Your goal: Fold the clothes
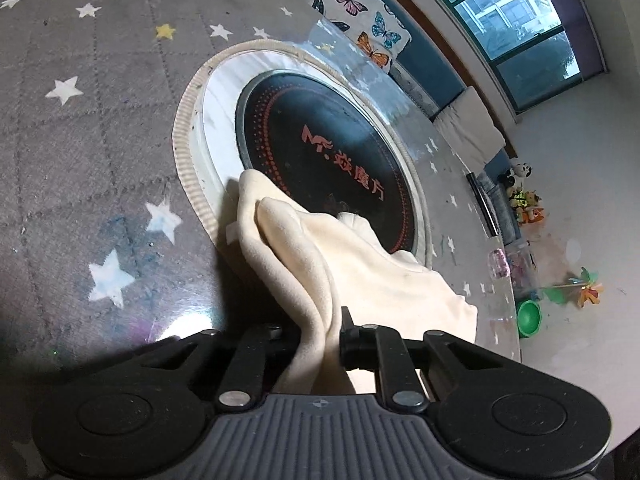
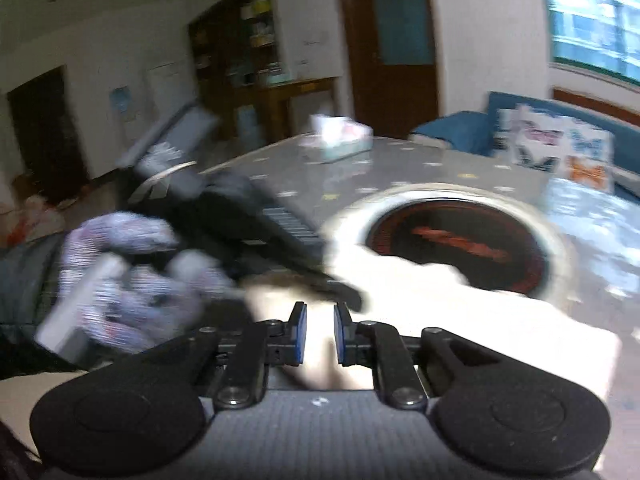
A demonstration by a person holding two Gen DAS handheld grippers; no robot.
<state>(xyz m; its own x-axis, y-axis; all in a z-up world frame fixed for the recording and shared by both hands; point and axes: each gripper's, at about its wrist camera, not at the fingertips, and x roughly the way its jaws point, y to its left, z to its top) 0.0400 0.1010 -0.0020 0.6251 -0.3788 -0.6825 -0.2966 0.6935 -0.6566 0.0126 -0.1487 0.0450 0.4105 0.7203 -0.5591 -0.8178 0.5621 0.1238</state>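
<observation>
A cream fleece garment (image 1: 320, 256) lies on the grey star-patterned table (image 1: 92, 152), draped over the edge of a round black cooktop (image 1: 320, 160). My left gripper (image 1: 318, 336) is shut on a bunched fold of the garment, which rises between its fingers. In the blurred right wrist view, my right gripper (image 2: 319, 336) hovers just above the garment (image 2: 460, 312) with its blue pads (image 2: 299, 332) a small gap apart and nothing between them. The other gripper (image 2: 248, 224), held by a gloved hand (image 2: 132, 276), shows at left.
A tissue box (image 2: 340, 140) stands at the table's far side. A sofa with butterfly cushions (image 1: 360, 12) runs behind the table. Toys (image 1: 528, 204) and a green bowl (image 1: 530, 316) lie on the floor beyond the table edge.
</observation>
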